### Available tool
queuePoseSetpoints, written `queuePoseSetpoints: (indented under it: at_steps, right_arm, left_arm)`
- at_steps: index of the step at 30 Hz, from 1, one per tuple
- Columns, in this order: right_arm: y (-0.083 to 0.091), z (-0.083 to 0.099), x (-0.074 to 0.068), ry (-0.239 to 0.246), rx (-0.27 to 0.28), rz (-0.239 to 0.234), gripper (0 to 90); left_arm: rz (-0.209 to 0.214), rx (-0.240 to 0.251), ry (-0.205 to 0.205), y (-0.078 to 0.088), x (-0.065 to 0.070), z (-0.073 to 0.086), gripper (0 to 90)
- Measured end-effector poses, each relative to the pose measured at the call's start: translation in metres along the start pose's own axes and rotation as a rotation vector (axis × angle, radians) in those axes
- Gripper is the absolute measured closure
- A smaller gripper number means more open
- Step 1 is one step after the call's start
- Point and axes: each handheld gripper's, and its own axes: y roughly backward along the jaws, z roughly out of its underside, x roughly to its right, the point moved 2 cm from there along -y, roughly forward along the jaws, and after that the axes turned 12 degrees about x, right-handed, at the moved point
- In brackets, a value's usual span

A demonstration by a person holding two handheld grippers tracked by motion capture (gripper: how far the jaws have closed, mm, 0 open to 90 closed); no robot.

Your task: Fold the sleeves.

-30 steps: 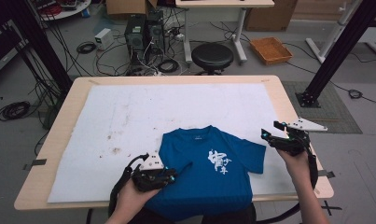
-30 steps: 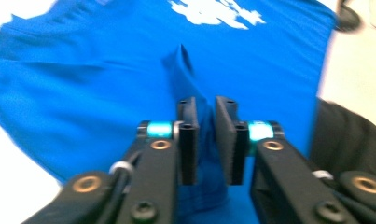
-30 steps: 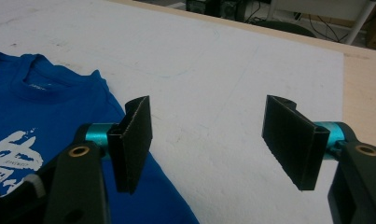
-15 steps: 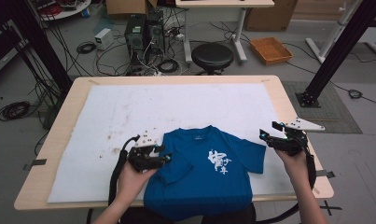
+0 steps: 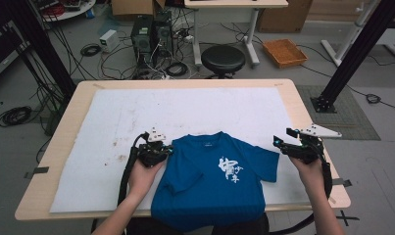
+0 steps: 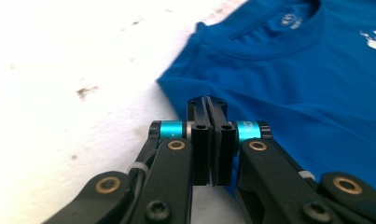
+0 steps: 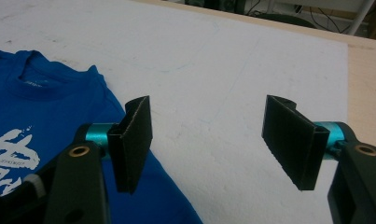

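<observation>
Shirt: blue T-shirt lies flat at the near edge of the white mat, print up, collar pointing away from the person, hem hanging toward the table's near edge; its long axis runs near to far.
Left gripper: left gripper sits at the shirt's left shoulder, where the left sleeve looks folded in; jaws have just been closing and now stand pressed together, with what looks like the sleeve's edge pinched between the pads, though the fabric there is hard to make out.
Right gripper: right gripper hovers just off the shirt's right sleeve, jaws spread wide, nothing between them.
Key relation: shirt lies between the two grippers; the left one is on it, the right one just beside its sleeve tip, so a pull by the left probably starts the next fold.
Obstacles: none on the mat around the shirt.
Beyond the shirt: wooden table edge, then a round stool, floor cables and an orange tray.
</observation>
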Motion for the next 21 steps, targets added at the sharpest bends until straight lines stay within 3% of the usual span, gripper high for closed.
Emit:
queuePoseSetpoints:
  at_steps: [2,4,5,6,8,10,11,12,14,19,21]
  right_arm:
    - [0.001,0.000,0.001,-0.004,-0.001,0.003,33.5]
    - [0.002,0.001,0.002,-0.015,0.000,0.007,33.7]
    - [0.002,0.002,0.003,-0.023,-0.002,0.010,33.7]
    - [0.002,0.002,0.004,-0.027,0.000,0.014,33.7]
    - [0.003,0.003,0.005,-0.035,-0.003,0.018,33.9]
    - [0.003,0.003,0.005,-0.038,-0.008,0.019,34.1]
    - [0.003,0.004,0.005,-0.039,-0.011,0.017,34.2]
    - [0.003,0.004,0.005,-0.039,-0.011,0.017,34.2]
    - [0.002,0.005,0.004,-0.034,-0.017,0.016,34.5]
    - [0.002,0.006,0.005,-0.035,-0.019,0.017,34.9]
    - [0.002,0.006,0.006,-0.041,-0.025,0.023,36.0]
  left_arm:
    - [-0.003,0.016,0.015,0.001,-0.003,0.001,88.9]
    - [0.053,0.056,0.037,0.002,-0.004,0.000,88.4]
    - [0.059,0.078,0.050,0.001,-0.002,-0.001,80.3]
    - [0.058,0.072,0.057,0.000,-0.001,-0.002,65.9]
    - [0.074,0.057,0.047,-0.004,0.002,-0.002,62.3]
    - [0.078,0.014,0.017,-0.009,0.005,-0.001,65.9]
    - [0.072,-0.001,0.000,-0.011,0.007,0.000,79.9]
    - [0.061,-0.011,-0.004,-0.012,0.007,0.001,85.6]
    - [0.051,-0.007,-0.005,-0.011,0.006,0.000,87.1]
    - [0.005,0.002,0.034,-0.007,-0.007,0.001,87.3]
    - [0.006,0.014,0.055,-0.005,-0.012,0.002,87.3]
